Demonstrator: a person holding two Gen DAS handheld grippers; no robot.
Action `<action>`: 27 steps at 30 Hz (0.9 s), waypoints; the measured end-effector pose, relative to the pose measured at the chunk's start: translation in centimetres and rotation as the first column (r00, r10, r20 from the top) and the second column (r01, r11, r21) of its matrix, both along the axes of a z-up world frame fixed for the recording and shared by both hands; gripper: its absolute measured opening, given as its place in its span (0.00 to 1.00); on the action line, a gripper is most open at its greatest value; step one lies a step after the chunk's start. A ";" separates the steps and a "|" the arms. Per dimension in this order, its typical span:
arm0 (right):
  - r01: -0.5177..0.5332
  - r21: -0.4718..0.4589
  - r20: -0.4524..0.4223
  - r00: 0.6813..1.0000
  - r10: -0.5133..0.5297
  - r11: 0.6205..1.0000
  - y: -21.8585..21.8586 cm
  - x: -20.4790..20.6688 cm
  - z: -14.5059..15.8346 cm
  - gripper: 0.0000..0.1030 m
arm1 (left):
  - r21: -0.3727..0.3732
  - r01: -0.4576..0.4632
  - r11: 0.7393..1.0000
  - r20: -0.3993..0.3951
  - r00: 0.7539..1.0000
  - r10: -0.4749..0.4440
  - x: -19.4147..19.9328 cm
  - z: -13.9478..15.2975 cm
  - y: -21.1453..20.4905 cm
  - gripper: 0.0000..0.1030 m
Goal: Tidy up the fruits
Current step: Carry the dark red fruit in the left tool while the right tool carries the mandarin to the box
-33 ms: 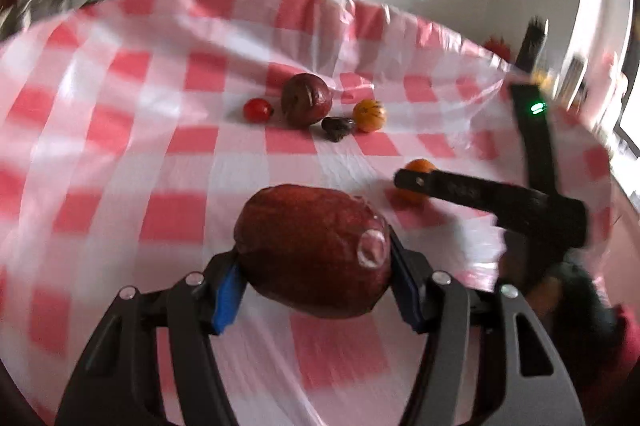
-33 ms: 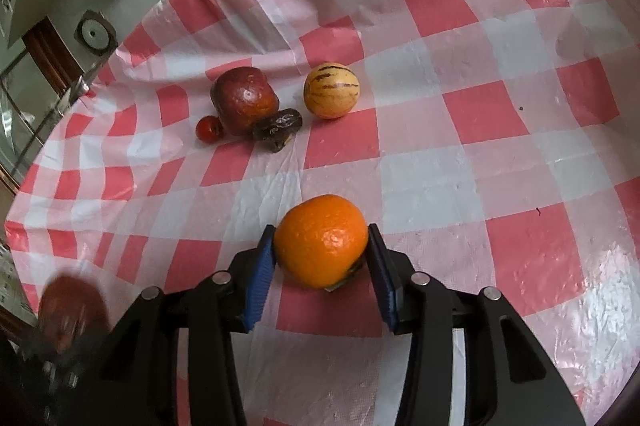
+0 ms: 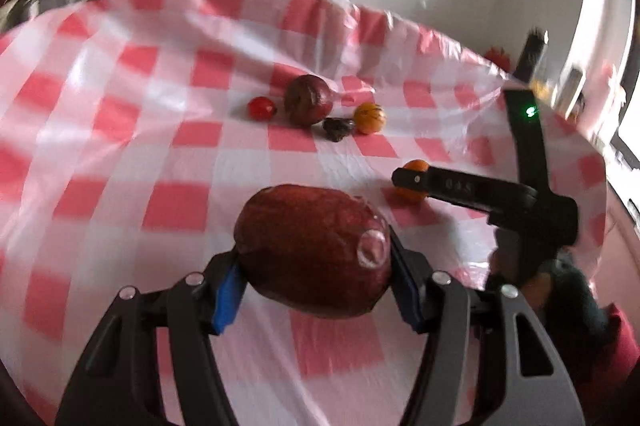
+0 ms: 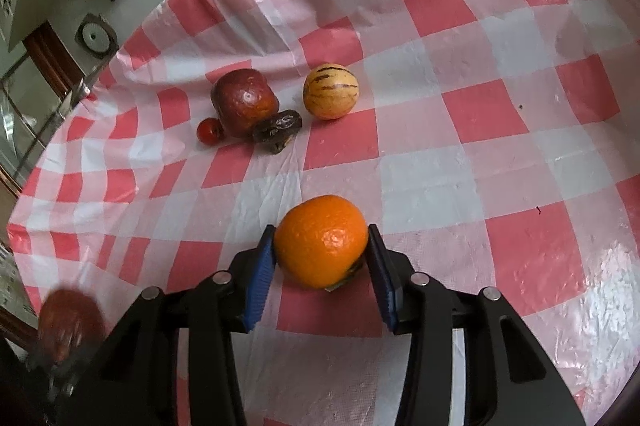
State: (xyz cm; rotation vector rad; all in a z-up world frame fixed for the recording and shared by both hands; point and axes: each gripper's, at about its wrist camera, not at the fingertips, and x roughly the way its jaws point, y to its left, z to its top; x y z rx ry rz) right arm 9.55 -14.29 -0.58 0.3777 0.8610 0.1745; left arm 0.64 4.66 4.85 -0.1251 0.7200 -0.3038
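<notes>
Left tongs [image 3: 312,282] clamping dark red fruit [image 3: 312,250], long axis crosswise between pads

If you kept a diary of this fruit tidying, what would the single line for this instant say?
left gripper: shut on dark red fruit | right gripper: shut on orange | cluster on checkered cloth: four fruits

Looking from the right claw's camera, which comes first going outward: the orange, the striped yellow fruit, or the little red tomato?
1. Orange: between the right claw's pads.
2. Striped yellow fruit: straight ahead, mid-cloth.
3. Little red tomato: ahead left; too close to the striped fruit to rank.
</notes>
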 end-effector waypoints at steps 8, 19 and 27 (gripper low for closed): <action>-0.010 0.017 0.028 1.000 0.010 1.000 -0.1 -0.3 0.3 0.42 | -0.118 -0.120 0.986 0.042 0.991 0.126 -4.5 -0.5 4.4 0.61; -0.038 0.052 0.033 0.999 0.036 0.998 -0.2 -0.4 0.4 0.42 | -0.182 -0.159 0.970 0.006 0.987 0.163 -9.4 -0.5 7.3 0.59; -0.040 0.177 -0.027 0.999 0.046 0.983 0.0 -3.1 -0.1 0.42 | -0.187 -0.196 0.963 -0.042 0.981 0.191 -11.5 -1.1 10.1 0.40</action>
